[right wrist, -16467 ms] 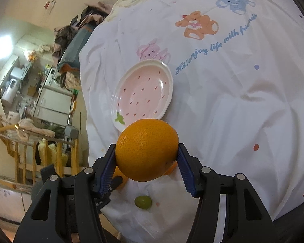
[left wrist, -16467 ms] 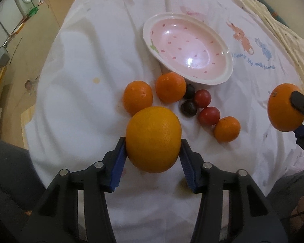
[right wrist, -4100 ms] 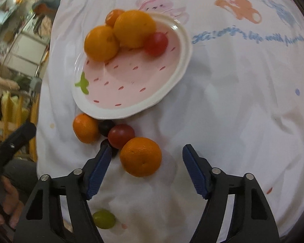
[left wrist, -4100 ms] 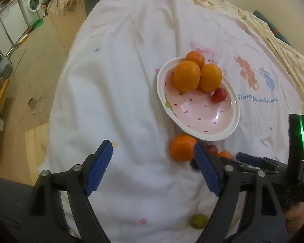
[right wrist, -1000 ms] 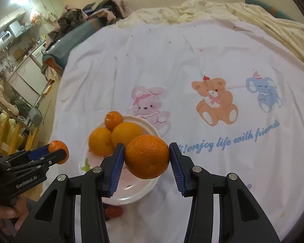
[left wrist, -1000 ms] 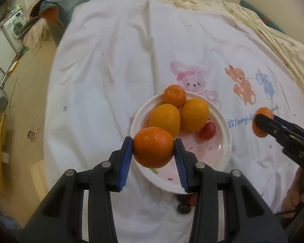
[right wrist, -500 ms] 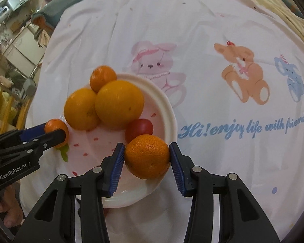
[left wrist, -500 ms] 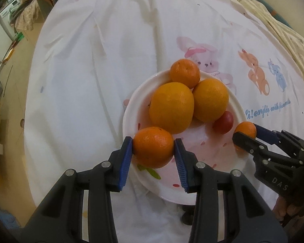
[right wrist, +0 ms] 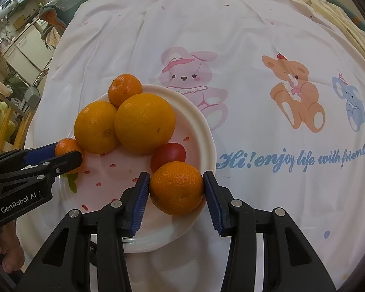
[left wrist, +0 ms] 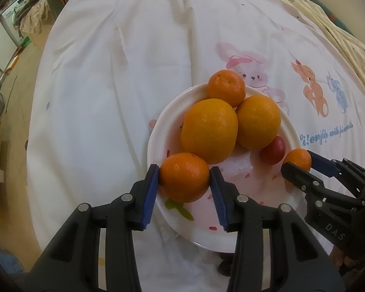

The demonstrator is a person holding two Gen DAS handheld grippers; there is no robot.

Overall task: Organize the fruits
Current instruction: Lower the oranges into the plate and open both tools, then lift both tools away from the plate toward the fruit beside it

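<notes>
A white and pink plate point(left wrist: 243, 238) point(right wrist: 197, 121) holds two large oranges point(left wrist: 209, 131) point(right wrist: 144, 123), a small mandarin point(left wrist: 226, 88) point(right wrist: 125, 89) and a red tomato point(left wrist: 273, 150) point(right wrist: 168, 155). My left gripper point(left wrist: 184, 177) is shut on a mandarin point(left wrist: 184, 177) low over the plate's near left side; it also shows in the right wrist view point(right wrist: 67, 149). My right gripper point(right wrist: 176, 188) is shut on another mandarin point(right wrist: 176, 187) over the plate's right side; it also shows in the left wrist view point(left wrist: 298, 159).
The plate sits on a white cloth point(left wrist: 114, 77) printed with a pink bunny point(right wrist: 189, 70), a bear point(right wrist: 294, 92) and blue lettering point(right wrist: 292, 160). A dark fruit point(left wrist: 225, 267) peeks out below the plate's near rim. Floor and furniture lie off the cloth's left edge.
Both grippers have moved lower and closer over the plate, each still holding its mandarin. The fruit on the plate has not moved.
</notes>
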